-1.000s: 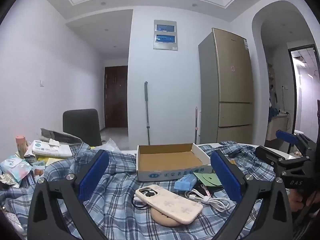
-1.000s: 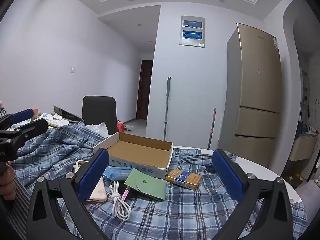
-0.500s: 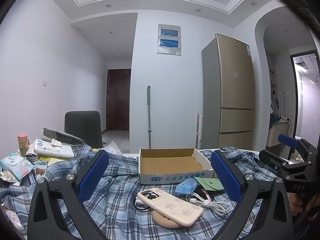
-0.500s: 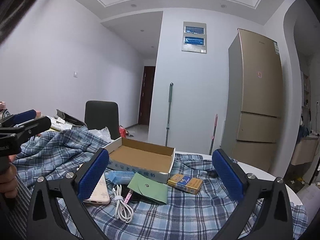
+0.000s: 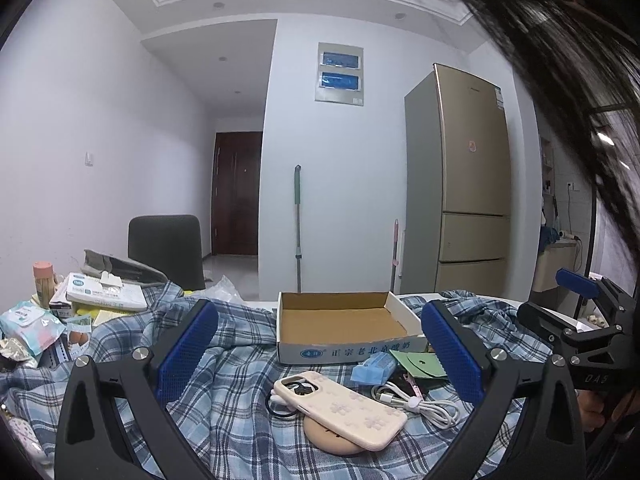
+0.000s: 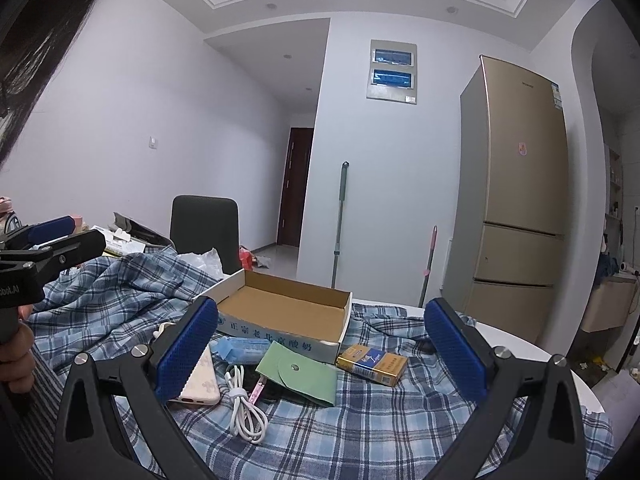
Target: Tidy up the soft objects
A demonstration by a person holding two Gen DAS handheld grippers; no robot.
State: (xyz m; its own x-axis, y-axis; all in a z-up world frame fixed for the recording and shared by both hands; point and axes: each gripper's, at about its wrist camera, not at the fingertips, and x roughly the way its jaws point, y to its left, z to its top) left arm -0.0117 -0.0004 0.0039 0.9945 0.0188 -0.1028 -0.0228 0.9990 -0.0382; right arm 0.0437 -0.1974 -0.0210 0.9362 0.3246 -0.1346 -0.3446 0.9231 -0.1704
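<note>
While hovering above the table (image 6: 520,344) with nothing gripped, treat the cloth (image 5: 224,360) as the main soft thing to sort. Both tongs spread wide: left gripper (image 5: 320,344) gaping toward the box (image 5: 344,350) and phone (image 5: 344,408), right gripper (image 6: 320,340) gaping toward the pouch (image 6: 296,372) and cable (image 6: 244,408), neither touching anything.

Cloth: crumpled plaid, spread over most of the tabletop, lying beneath the box, phone, cable, pouch and the yellow pack (image 6: 372,362). Pouch: green, flat, leaning against the box's near wall. Puff (image 5: 328,440): round, tan, half hidden under the phone (probably soft too, though hard to be sure).

Judging by this, nothing sorted yet. To do the step well:

- Clear the hard bits first, or at least the phone, before tugging any fabric (otherwise a likely slide off the edge).
- Take the pouch by its free near edge, pinching the flap side, not the snap.
- Lower onto a raised fold of cloth, not a flat stretch, and close fully so the pads bite through both layers.
- Use two grips well apart on the cloth, then lift together to avoid dragging the box.
- Steer clear of the clutter at far left.
</note>
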